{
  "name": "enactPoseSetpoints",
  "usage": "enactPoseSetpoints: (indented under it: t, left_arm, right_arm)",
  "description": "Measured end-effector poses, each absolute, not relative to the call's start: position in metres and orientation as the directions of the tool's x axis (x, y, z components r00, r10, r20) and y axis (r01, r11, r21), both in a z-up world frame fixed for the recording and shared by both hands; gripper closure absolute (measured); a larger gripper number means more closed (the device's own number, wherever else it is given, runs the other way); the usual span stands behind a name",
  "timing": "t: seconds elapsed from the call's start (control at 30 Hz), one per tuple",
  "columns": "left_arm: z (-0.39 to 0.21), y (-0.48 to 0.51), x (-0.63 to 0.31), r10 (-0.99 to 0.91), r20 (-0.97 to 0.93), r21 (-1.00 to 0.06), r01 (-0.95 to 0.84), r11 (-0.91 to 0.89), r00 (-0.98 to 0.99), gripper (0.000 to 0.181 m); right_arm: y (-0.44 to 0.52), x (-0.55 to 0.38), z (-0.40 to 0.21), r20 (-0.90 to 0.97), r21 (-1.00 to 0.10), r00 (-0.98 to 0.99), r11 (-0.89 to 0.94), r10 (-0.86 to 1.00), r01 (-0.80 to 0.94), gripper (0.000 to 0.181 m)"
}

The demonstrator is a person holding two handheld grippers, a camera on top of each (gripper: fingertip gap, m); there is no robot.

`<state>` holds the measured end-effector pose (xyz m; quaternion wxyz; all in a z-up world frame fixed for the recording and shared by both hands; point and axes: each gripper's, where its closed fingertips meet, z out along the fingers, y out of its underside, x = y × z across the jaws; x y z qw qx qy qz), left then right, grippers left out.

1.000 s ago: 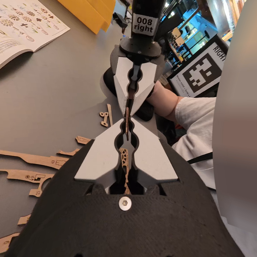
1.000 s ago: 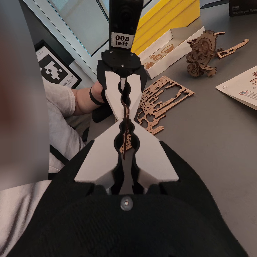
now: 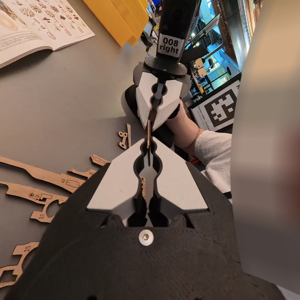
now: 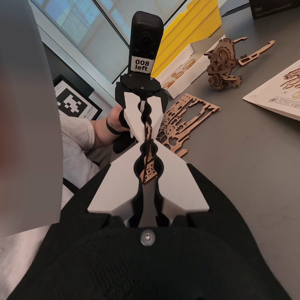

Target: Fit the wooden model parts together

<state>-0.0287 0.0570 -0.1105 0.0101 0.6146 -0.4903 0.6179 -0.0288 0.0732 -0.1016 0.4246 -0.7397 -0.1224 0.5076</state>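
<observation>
In the left wrist view, our left gripper [image 3: 148, 142] has its fingers [image 3: 123, 175] pressed together at the tips on a thin wooden piece [image 3: 148, 139]. We see this piece from its edge, so it looks like a skinny stick. Its long side runs straight away from us, from our tips to the tips of the right gripper [image 3: 149, 125], which faces us nose to nose. The right one's tips pinch the far end of the wood too. We cannot tell if this is one piece or two pieces lying flat on each other. Down on the grey worktop [image 3: 65, 100] to the left lie loose wooden parts [image 3: 40, 177], and a small key-shaped part [image 3: 123, 139] is near the tips. An open booklet [image 3: 37, 24] and a yellow box [image 3: 120, 19] sit farther back. In the right wrist view, our right gripper [image 4: 148, 142] is closed at the tips on the thin wooden piece [image 4: 148, 138], and the left gripper [image 4: 146, 129] grips it from the other side. The two sets of tips almost touch, held up above the worktop [image 4: 235, 170]. Behind them lie a cut-out wooden sheet [image 4: 183, 123], a white tray [image 4: 181, 71] and a half-built wooden model [image 4: 222, 65]. We think the next push has to go along the long side of the wood, straight from one gripper to the other. If we tilt it, the thin wood could bend or slip.
</observation>
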Motion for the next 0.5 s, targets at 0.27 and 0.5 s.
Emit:
enactPoseSetpoints:
  t: [0.27, 0.5]
  left_arm:
    - [-0.114, 0.061, -0.028, -0.61, 0.762, -0.592, -0.614, -0.522, -0.216, 0.181]
    - [-0.116, 0.06, -0.026, -0.624, 0.753, -0.598, -0.615, -0.514, -0.21, 0.181]
  right_arm:
    - [0.078, -0.027, -0.107, -0.609, -0.773, 0.529, -0.592, 0.592, -0.227, 0.167]
    - [0.079, -0.028, -0.108, -0.558, -0.805, 0.569, -0.562, 0.604, -0.192, 0.18]
